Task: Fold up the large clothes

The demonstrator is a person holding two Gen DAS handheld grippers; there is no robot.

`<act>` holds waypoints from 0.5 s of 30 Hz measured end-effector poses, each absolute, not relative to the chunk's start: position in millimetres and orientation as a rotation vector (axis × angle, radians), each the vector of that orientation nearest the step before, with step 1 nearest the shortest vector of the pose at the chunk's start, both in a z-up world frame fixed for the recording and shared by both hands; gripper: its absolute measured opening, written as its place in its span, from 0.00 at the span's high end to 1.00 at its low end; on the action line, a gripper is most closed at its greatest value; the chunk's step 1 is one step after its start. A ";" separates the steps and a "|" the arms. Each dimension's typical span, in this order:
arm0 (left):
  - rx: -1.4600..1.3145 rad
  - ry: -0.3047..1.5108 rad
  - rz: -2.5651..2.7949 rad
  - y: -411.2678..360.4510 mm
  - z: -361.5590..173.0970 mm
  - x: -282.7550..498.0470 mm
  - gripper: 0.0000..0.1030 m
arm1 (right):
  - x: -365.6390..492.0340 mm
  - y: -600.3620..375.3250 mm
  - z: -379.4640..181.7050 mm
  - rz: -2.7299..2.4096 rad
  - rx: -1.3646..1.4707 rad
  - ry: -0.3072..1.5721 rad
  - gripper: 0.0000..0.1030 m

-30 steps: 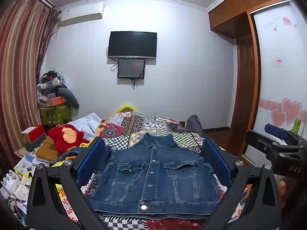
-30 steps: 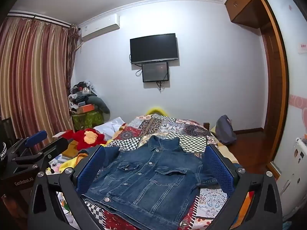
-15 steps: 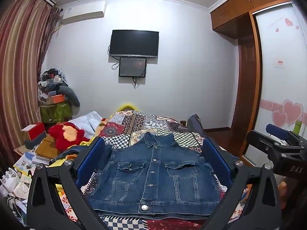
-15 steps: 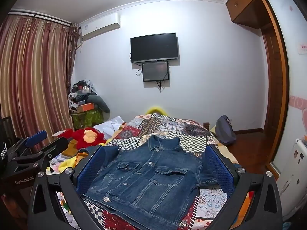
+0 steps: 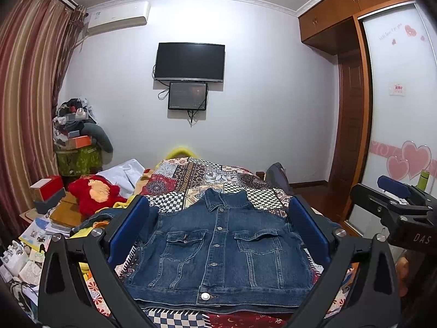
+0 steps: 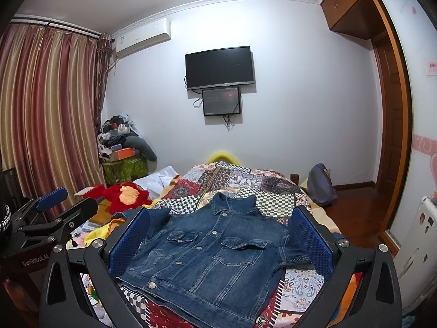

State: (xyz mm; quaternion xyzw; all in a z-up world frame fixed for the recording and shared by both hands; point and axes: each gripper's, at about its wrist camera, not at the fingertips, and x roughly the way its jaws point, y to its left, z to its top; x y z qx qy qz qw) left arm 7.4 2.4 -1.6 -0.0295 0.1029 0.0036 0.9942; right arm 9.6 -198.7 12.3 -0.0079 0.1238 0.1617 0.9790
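Little has shifted since a second ago. The dark blue denim jacket (image 5: 218, 248) lies flat, buttoned, on the patchwork quilt bed (image 5: 207, 172) below a wall-mounted black television (image 5: 189, 61). Left gripper (image 5: 218, 232) and right gripper (image 6: 221, 240) hover above it, fingers spread wide, holding nothing.

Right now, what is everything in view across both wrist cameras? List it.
denim jacket: one, dark blue, buttoned, flat on the bed, collar away
patchwork quilt: one, multicolour, covering the bed
red plush toy: one, red and orange, left of the bed
television: one, black, on the far wall
small screen: one, dark, under the television
air conditioner: one, white, high on the wall
curtain: one, red-gold stripes, left
backpack: one, grey, right of the bed
wardrobe: one, brown, right
left gripper: blue pads, open, above the jacket
right gripper: blue pads, open, above the jacket
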 end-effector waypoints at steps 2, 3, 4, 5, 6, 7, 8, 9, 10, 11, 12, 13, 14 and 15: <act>-0.059 0.206 0.006 2.7 -1.8 7.8 0.00 | 9.5 -198.8 12.2 0.325 -0.016 0.250 0.00; -0.058 0.206 0.005 2.6 -1.5 7.8 0.00 | 9.4 -198.9 12.1 0.326 -0.015 0.249 0.00; -0.058 0.207 0.005 2.3 -1.2 7.6 0.00 | 9.8 -198.9 11.7 0.326 -0.015 0.250 0.00; -0.056 0.208 0.004 1.9 -0.7 7.6 0.00 | 9.5 -198.8 11.7 0.326 -0.014 0.249 0.00; -0.055 0.208 0.005 0.6 0.0 7.3 0.00 | 9.5 -198.8 11.5 0.326 -0.014 0.249 0.00; -0.055 0.207 0.006 0.9 -0.1 7.1 0.00 | 10.3 -198.1 11.1 0.327 -0.013 0.249 0.00; -0.054 0.207 0.005 0.7 -0.6 7.2 0.00 | 10.7 -197.9 10.8 0.327 -0.013 0.250 0.00; -0.055 0.207 0.004 0.8 -0.7 7.1 0.00 | 11.0 -197.6 10.5 0.327 -0.013 0.251 0.00; -0.055 0.208 0.003 0.7 -0.4 7.0 0.00 | 11.2 -197.4 10.2 0.326 -0.013 0.252 0.00; -0.054 0.208 0.003 0.5 -0.3 7.1 0.00 | 11.4 -197.2 9.9 0.325 -0.012 0.253 0.00; -0.054 0.208 0.003 0.8 -0.4 6.9 0.00 | 11.2 -197.1 10.1 0.324 -0.010 0.253 0.00; -0.053 0.209 0.003 0.7 -0.4 7.0 0.00 | 11.5 -196.5 9.9 0.325 -0.008 0.254 0.00; -0.053 0.210 0.003 0.2 -0.3 7.0 0.00 | 11.3 -196.8 9.8 0.325 -0.009 0.254 0.00; -0.053 0.211 0.003 0.2 -0.2 7.0 0.00 | 11.1 -197.5 10.1 0.326 -0.008 0.254 0.00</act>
